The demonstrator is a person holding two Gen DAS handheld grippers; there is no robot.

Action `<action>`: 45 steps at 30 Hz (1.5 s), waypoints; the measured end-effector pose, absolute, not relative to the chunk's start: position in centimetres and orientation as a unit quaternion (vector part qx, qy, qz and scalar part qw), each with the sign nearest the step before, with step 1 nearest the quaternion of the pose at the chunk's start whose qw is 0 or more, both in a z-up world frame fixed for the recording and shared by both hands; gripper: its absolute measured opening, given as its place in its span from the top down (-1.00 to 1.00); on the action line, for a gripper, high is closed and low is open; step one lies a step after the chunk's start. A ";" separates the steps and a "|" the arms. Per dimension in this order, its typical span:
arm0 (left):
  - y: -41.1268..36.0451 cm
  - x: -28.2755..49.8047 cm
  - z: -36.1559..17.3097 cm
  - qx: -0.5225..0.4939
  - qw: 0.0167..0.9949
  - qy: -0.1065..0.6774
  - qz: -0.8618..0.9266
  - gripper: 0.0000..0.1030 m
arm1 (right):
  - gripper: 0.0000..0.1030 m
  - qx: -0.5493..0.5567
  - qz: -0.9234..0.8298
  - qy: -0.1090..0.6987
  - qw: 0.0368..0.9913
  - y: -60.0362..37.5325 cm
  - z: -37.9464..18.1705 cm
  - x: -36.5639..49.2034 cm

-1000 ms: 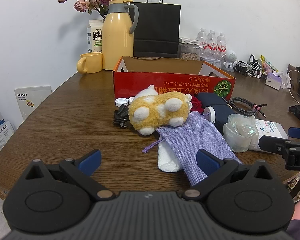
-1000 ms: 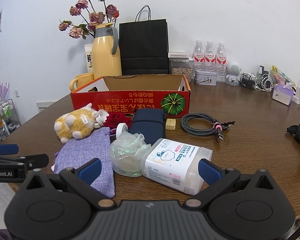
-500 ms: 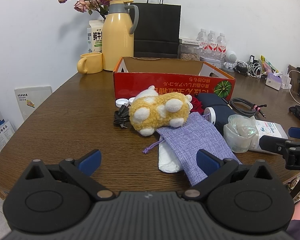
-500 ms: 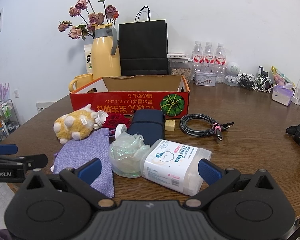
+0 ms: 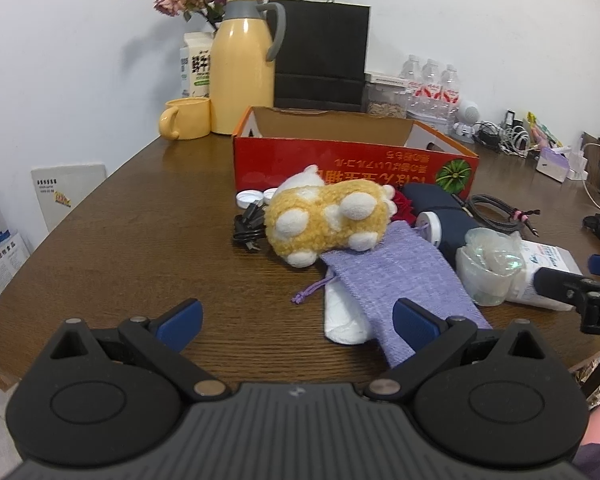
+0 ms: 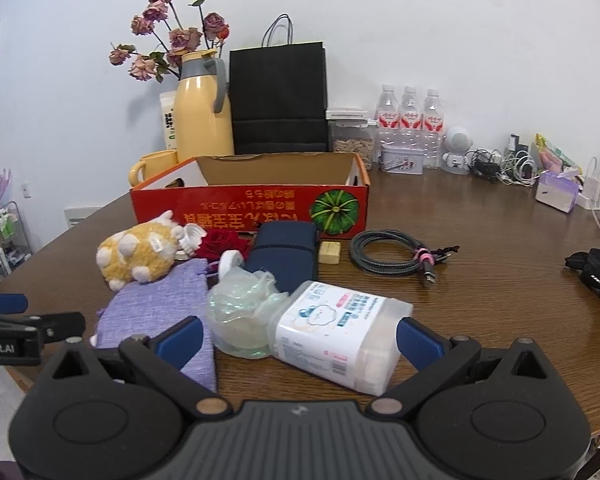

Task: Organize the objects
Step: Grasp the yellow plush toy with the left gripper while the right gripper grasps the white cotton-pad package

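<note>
My left gripper (image 5: 296, 318) is open low over the near table edge, with nothing between its fingers. Ahead of it lie a yellow plush toy (image 5: 328, 224), a purple drawstring pouch (image 5: 400, 276) and a white pad (image 5: 342, 316) tucked under the pouch. My right gripper (image 6: 300, 338) is open too. A white wipes container (image 6: 340, 336) lies partly between its fingers, beside a crumpled clear plastic bag (image 6: 240, 312). Behind these sit a navy case (image 6: 284, 256), a red rose (image 6: 220, 242), a small yellow block (image 6: 329, 252) and a coiled braided cable (image 6: 392, 258). An open red cardboard box (image 6: 252, 208) stands further back.
A black plug cable (image 5: 248, 228) and white caps (image 5: 252, 198) lie left of the plush. A yellow jug (image 6: 200, 120), mug (image 5: 186, 118), black paper bag (image 6: 278, 100), water bottles (image 6: 410, 116) and chargers (image 6: 500, 160) line the wall. A black strap (image 6: 596, 272) lies right.
The right gripper has edged slightly forward and to the right, so the wipes container sits a little closer between its fingers. The left gripper has hardly moved. No object has shifted.
</note>
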State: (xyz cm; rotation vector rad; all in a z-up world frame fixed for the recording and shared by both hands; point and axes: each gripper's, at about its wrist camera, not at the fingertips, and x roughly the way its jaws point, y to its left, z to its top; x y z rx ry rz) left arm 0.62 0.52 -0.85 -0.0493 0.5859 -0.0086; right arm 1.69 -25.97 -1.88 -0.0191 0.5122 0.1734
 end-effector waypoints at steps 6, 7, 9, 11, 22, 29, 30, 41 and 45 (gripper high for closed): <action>1.2 1.1 -1.2 -0.032 0.955 0.296 0.008 -1.00 | -1.00 -0.062 0.050 0.255 0.964 -25.5 -3.2 2.8; 1.2 1.1 -1.3 -0.033 0.954 0.297 0.008 -1.00 | -1.00 -0.063 0.053 0.259 0.962 -25.4 -3.5 2.9; 1.3 1.3 -1.4 -0.034 0.954 0.299 0.009 -1.00 | -1.00 -0.068 0.058 0.264 0.960 -24.9 -4.0 3.2; 1.3 1.3 -1.5 -0.034 0.953 0.301 0.010 -1.00 | -1.00 -0.075 0.057 0.268 0.959 -24.5 -4.4 3.6; 1.4 1.6 -1.8 -0.034 0.951 0.307 0.013 -1.00 | -0.92 -0.080 0.036 0.277 0.957 -27.5 -4.9 5.3; 1.3 2.0 -1.8 -0.031 0.950 0.309 0.016 -1.00 | -0.91 -0.066 0.089 0.275 0.955 -28.6 -4.7 6.7; 1.3 2.1 -1.8 -0.031 0.951 0.307 0.016 -1.00 | -0.91 -0.070 0.094 0.277 0.954 -28.6 -4.8 7.0; 1.3 4.5 0.2 -0.045 0.961 0.272 0.009 -1.00 | -0.62 -0.050 0.170 0.312 0.933 -30.2 -5.7 10.5; 1.2 6.6 1.0 -0.057 0.962 0.267 -0.004 -1.00 | -0.25 -0.049 0.168 0.309 0.935 -30.3 -5.4 10.6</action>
